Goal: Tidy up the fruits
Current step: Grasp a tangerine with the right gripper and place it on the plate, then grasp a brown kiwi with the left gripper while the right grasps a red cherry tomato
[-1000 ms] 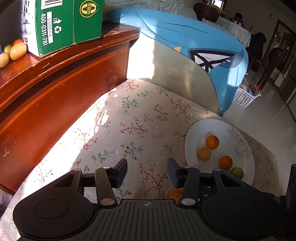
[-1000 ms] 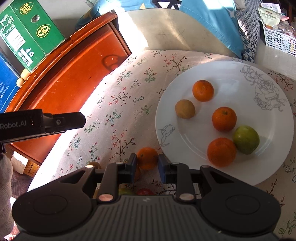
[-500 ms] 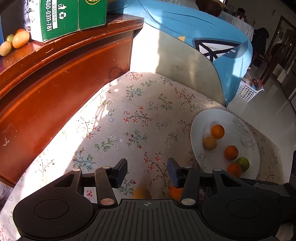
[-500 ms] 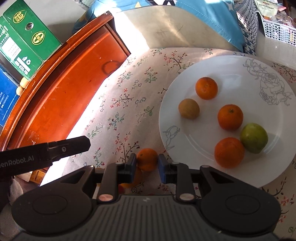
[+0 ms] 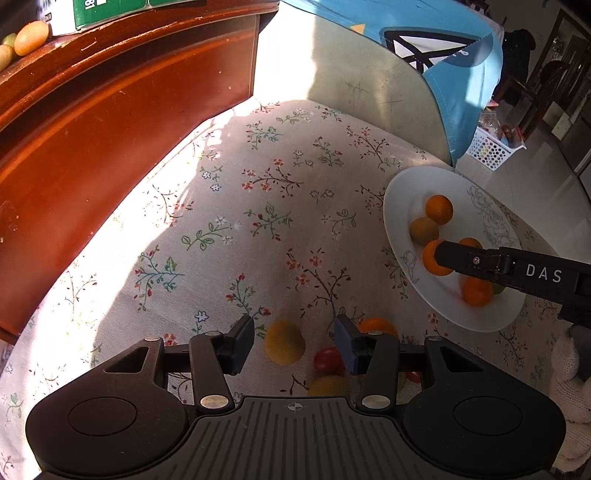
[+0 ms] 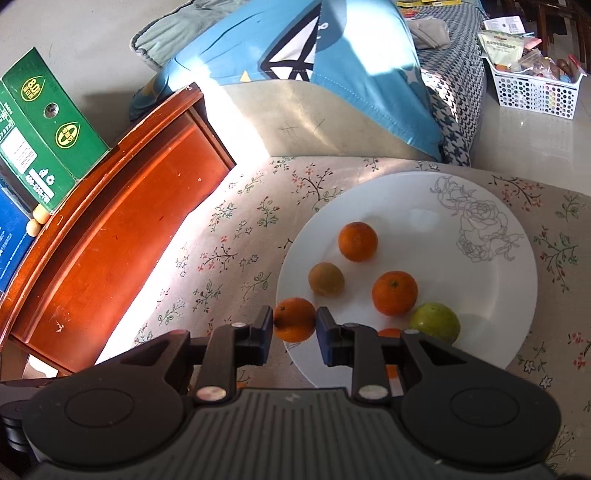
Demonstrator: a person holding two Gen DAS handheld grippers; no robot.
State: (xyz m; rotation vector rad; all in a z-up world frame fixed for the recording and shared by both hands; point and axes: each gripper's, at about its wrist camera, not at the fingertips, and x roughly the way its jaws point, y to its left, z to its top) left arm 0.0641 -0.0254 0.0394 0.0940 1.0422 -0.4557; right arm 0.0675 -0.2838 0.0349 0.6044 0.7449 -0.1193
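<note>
A white plate (image 6: 424, 206) lies on the floral cloth and holds two oranges (image 6: 357, 240), a brown fruit (image 6: 325, 278) and a green fruit (image 6: 436, 322). My right gripper (image 6: 294, 325) is shut on an orange (image 6: 293, 319) and holds it over the plate's near left rim; it also shows in the left wrist view (image 5: 432, 258). My left gripper (image 5: 293, 341) is open above loose fruit on the cloth: a yellow fruit (image 5: 284, 341), a red tomato (image 5: 327, 360) and an orange (image 5: 376, 326).
A red-brown wooden cabinet (image 5: 92, 129) stands along the left with a green box (image 6: 40, 147) and small fruits (image 5: 31, 31) on top. A blue cushion (image 6: 295, 66) lies behind. A white basket (image 6: 532, 88) stands on the floor at the far right.
My right gripper has lifted the orange off the cloth and carried it right, over the plate's rim. My left gripper has drawn back toward me, bringing the loose fruit into view.
</note>
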